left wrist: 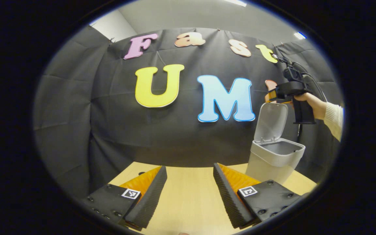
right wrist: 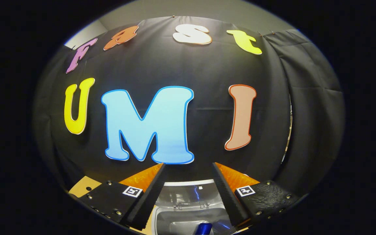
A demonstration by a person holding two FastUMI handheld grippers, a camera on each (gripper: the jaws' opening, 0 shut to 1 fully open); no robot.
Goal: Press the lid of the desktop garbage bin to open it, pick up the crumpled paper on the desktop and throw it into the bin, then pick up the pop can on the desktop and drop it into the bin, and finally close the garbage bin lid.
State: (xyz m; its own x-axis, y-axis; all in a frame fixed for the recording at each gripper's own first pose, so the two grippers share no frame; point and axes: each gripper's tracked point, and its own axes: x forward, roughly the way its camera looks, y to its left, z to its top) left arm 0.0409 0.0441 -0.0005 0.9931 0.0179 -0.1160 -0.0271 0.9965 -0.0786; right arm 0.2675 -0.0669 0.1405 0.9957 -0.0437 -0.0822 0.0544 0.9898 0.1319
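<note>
- The wall (left wrist: pixel 77 107) of black cloth fills the back of both views; above it in the left gripper view a pale ceiling (left wrist: pixel 181 14) carries two lit lamps, one at the top edge and one at upper right.
- The desk (left wrist: pixel 188 202) is pale wood; the left gripper view shows its bare top running to the far edge, while the right gripper view catches just one corner of it (right wrist: pixel 83 186) at lower left.
- One bin (left wrist: pixel 274 160) stands near the desk's far right corner, its lid (left wrist: pixel 270 121) swung up and upright behind the mouth.
- The right gripper view looks down into that bin (right wrist: pixel 188 220) from just above: the lid's inner face and hinge show, and a blue thing (right wrist: pixel 203 229), most likely the can, lies inside at the bottom edge of the view.
- The left gripper (left wrist: pixel 190 195) hovers over the desk, well apart from the bin, fingers spread wide with nothing between them.
- The right gripper (right wrist: pixel 188 192) hangs over the bin's mouth, fingers likewise apart and empty.
- From the left gripper view the right gripper (left wrist: pixel 274 94) shows farther off, just above the lid's top edge, held by a hand (left wrist: pixel 313 105) in a pale sleeve (left wrist: pixel 334 119).
</note>
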